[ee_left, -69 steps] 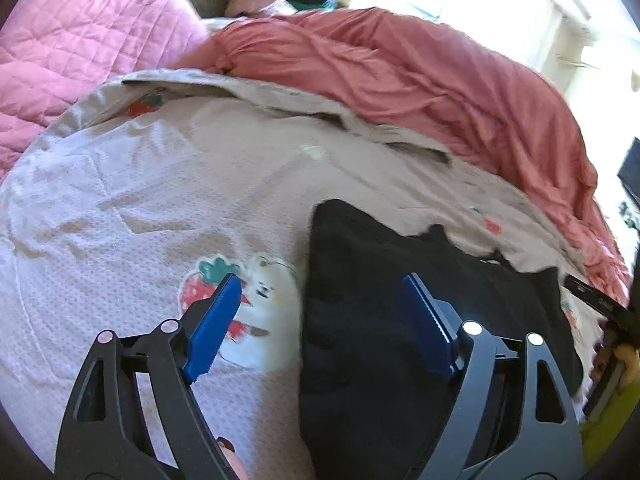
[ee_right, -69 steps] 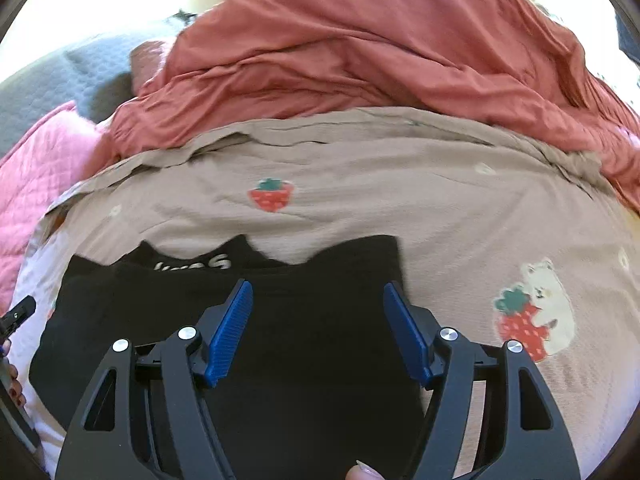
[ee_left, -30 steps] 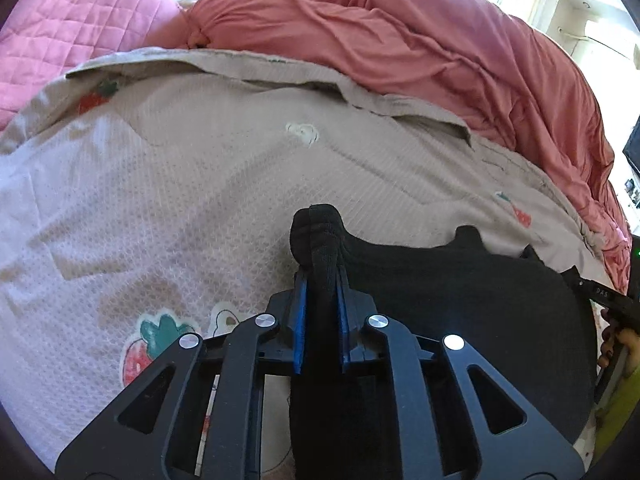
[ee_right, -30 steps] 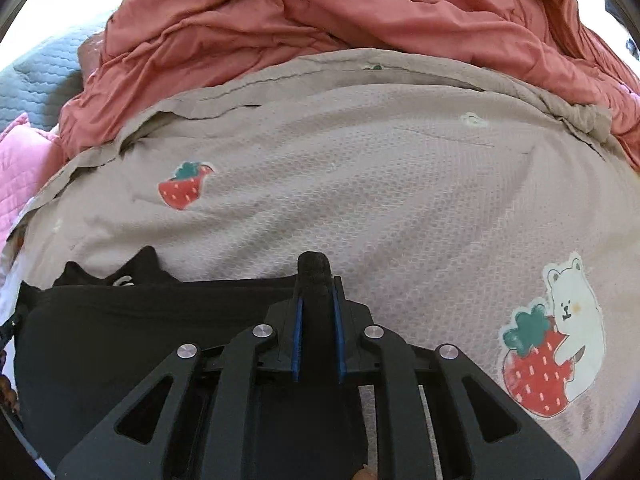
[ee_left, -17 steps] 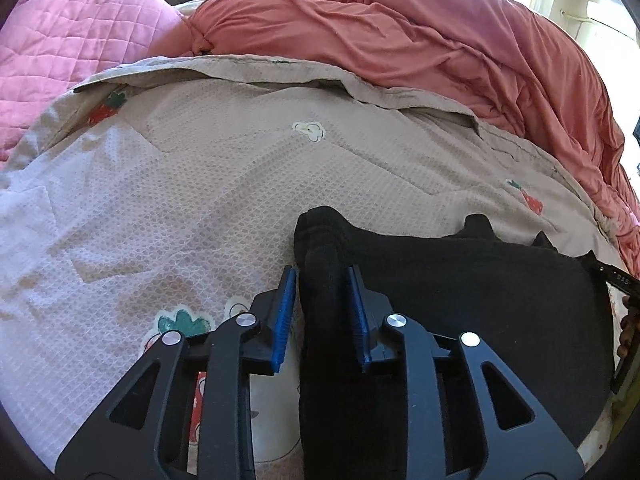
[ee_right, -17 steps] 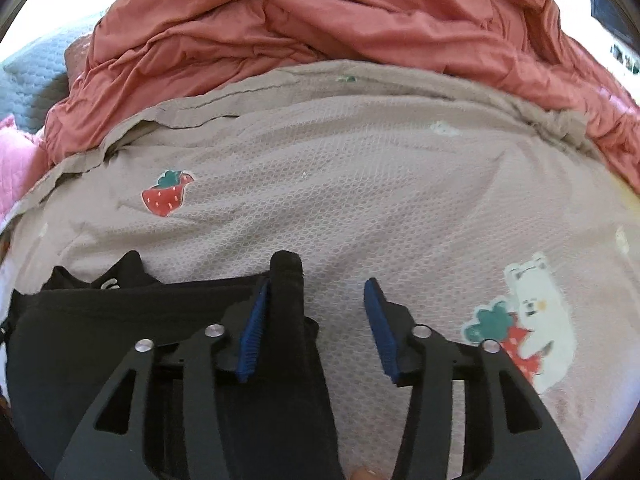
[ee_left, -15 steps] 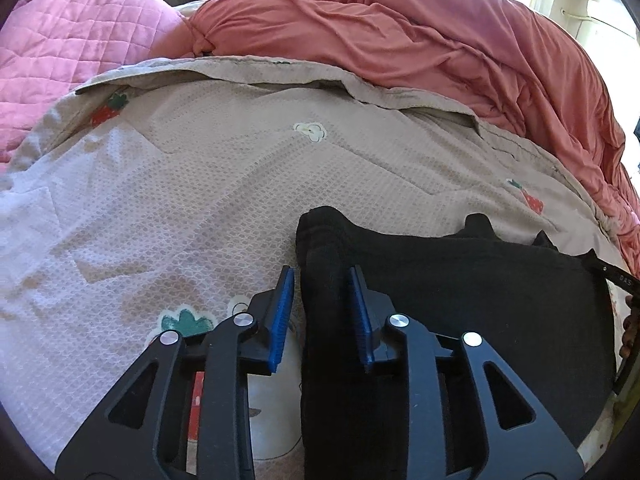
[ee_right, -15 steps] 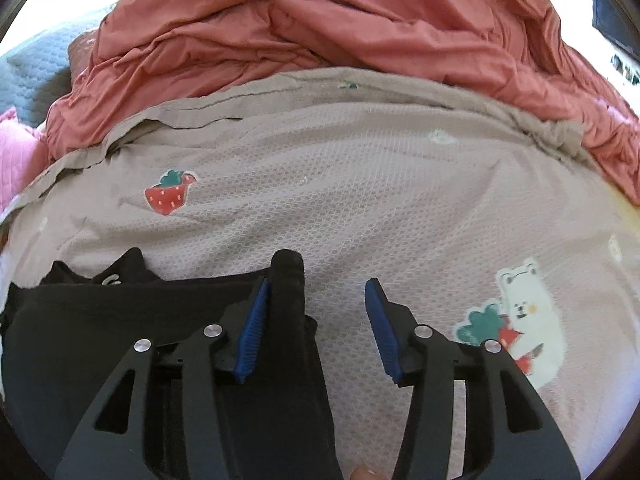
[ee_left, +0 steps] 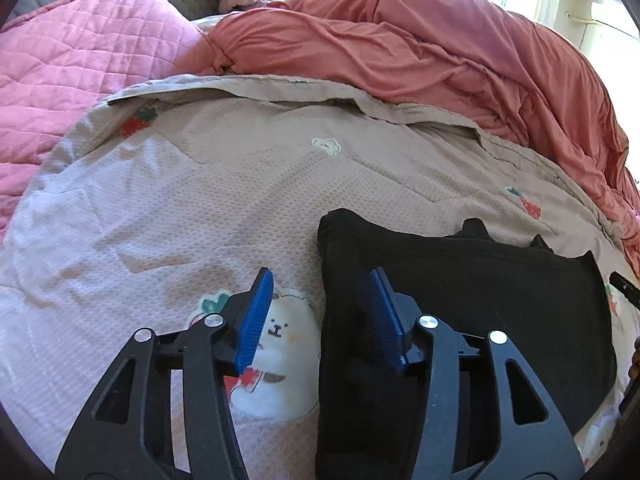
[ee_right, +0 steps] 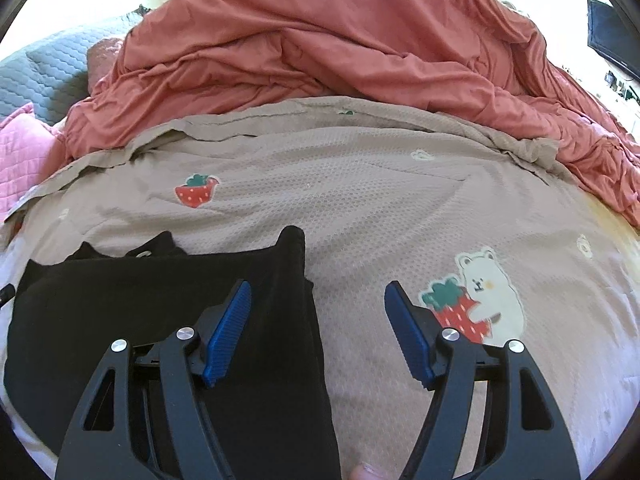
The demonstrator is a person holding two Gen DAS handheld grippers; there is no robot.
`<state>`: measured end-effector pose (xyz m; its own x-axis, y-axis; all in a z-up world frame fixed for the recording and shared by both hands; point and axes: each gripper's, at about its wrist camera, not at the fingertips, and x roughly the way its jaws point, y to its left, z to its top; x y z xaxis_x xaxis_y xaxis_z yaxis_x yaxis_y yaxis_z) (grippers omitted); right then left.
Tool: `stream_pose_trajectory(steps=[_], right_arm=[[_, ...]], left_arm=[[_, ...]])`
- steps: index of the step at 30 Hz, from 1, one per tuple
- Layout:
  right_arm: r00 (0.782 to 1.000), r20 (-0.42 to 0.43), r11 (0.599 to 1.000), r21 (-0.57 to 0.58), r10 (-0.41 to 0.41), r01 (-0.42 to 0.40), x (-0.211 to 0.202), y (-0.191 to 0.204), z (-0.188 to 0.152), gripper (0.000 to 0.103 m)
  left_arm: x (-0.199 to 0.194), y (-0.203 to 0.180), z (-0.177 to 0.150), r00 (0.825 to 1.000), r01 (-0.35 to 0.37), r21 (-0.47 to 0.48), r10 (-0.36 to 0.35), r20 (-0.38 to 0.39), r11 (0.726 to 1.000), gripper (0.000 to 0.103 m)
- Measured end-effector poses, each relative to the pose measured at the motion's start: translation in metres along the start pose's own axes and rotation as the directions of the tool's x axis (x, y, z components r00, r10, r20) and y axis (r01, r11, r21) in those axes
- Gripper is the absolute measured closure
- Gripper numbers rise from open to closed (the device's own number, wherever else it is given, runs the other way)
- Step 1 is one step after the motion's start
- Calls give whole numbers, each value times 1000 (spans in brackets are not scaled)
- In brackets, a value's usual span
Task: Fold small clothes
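Opening over the bed (ee_left: 200, 200), both jaws have let go of the black garment (ee_left: 460, 300) they pinched a second ago. The left gripper (ee_left: 320, 316) straddles its left edge at lower centre, pads clear of the cloth; the right gripper (ee_right: 316, 332) spreads wider over its right edge. The garment lies flat, so this fold looks laid and another can follow.

Garment on the bedspread, duvet heaped behind

The folded garment (ee_left: 460, 300) lies flat on the bedspread (ee_left: 240, 200). Behind the garment a duvet (ee_left: 420, 52) is heaped along the bedspread's far edge; a quilt (ee_left: 72, 60) lies left of that. A bear print (ee_right: 486, 284) sits right of the garment, a strawberry print (ee_right: 196, 191) behind it.
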<state>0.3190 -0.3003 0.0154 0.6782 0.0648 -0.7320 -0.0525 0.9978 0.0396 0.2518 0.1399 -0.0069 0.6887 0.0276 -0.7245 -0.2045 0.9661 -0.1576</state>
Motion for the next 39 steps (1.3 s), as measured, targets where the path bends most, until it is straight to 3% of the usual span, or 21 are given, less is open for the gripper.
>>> stream_pose_trajectory(steps=[13, 21, 23, 32, 39], right_arm=[[998, 7, 998, -8, 61, -61, -48, -3, -38, 35], [996, 0, 996, -24, 85, -85, -66, 4, -54, 35], [996, 0, 995, -25, 94, -94, -68, 7, -56, 35], [991, -7, 990, -49, 133, -133, -76, 23, -65, 35], [984, -44, 982, -77, 172, -175, -71, 42, -76, 35]], left_arm=[[-44, -3, -5, 996, -17, 14, 16, 86, 1000, 48], [-58, -8, -18, 995, -23, 41, 19, 96, 999, 45], [-60, -10, -22, 995, -30, 51, 25, 94, 998, 40], [-73, -21, -43, 998, 1, 97, -7, 64, 995, 40], [-70, -33, -65, 996, 86, 108, -87, -2, 990, 40]])
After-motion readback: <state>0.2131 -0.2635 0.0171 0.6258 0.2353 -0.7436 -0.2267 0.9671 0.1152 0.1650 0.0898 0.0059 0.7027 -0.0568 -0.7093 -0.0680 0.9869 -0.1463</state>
